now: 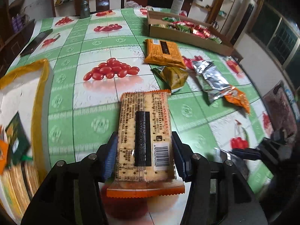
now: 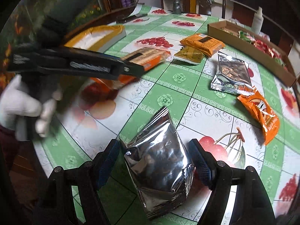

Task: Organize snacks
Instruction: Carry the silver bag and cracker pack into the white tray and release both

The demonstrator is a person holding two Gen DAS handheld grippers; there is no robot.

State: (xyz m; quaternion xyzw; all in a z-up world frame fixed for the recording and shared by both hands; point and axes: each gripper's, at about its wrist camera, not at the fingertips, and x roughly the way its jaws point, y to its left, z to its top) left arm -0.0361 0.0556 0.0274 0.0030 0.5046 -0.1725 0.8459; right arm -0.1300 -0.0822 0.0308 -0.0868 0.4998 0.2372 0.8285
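Left gripper (image 1: pixel 144 150) clamped on cracker pack (image 1: pixel 145 136) above table (image 1: pixel 105 101), right gripper (image 2: pixel 155 159) apart around foil bag (image 2: pixel 159 161); slick foil may slip when squeezed.

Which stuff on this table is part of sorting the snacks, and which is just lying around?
Job: cracker pack in left gripper; silver bag between right gripper fingers; loose orange pack; cardboard box.
Lying about: flashlight; spray bottle; phone.
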